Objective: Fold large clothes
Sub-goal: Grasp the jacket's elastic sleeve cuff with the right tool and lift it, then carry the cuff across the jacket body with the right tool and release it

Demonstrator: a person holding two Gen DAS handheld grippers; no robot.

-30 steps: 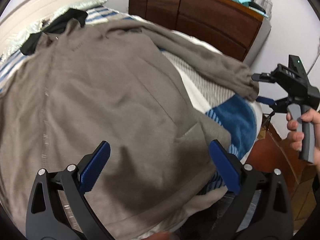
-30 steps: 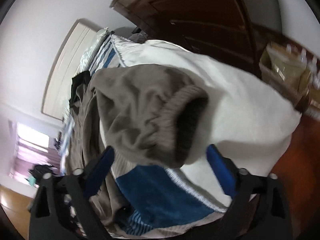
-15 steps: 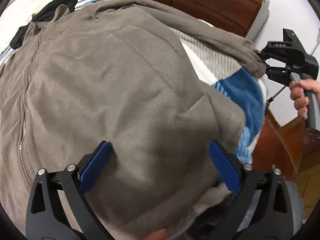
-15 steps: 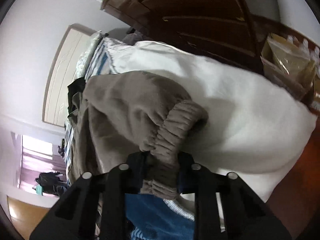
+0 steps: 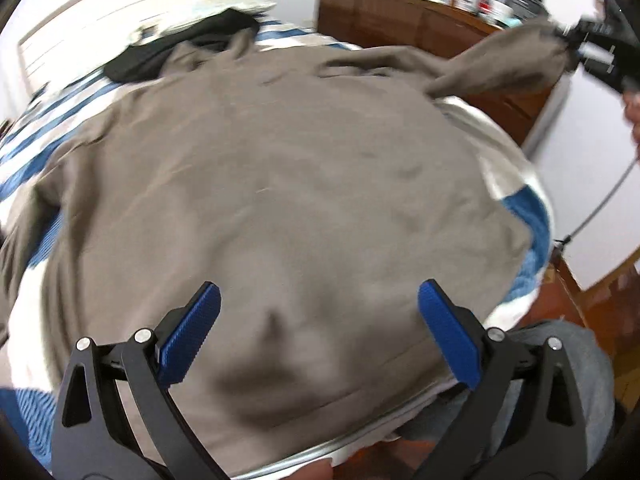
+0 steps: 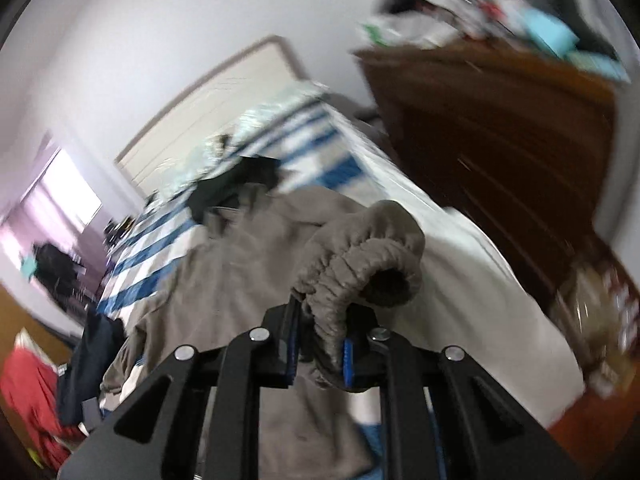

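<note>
**Right fingers hold sleeve cuff aloft; left fingers spread above garment body**

Item under fold: a large taupe zip jacket [image 5: 280, 184], spread flat on a bed [image 5: 36, 136] with a blue-and-white striped cover. The jacket body lies directly ahead of and between the left gripper [image 5: 320, 312] fingers, which are spread wide and grip nothing; they hover over the hem area. Judgement: this hand is placed to pin or steady the body while the sleeve is moved.

The right gripper [image 6: 320, 354] is clenched on the elastic cuff [image 6: 360, 264] of the sleeve. The cuff bunches up between and just beyond the fingertips, its opening facing the camera. In the left wrist view the sleeve [image 5: 500, 68] rises clear of the bed toward the right gripper, well apart from the left fingers. Judgement: the cuff is held high so the sleeve can be carried across the jacket body.

A black garment [image 5: 172, 52] lies beyond the collar, and a brown dresser [image 5: 420, 24] stands past the bed.

Both views are motion-blurred.
</note>
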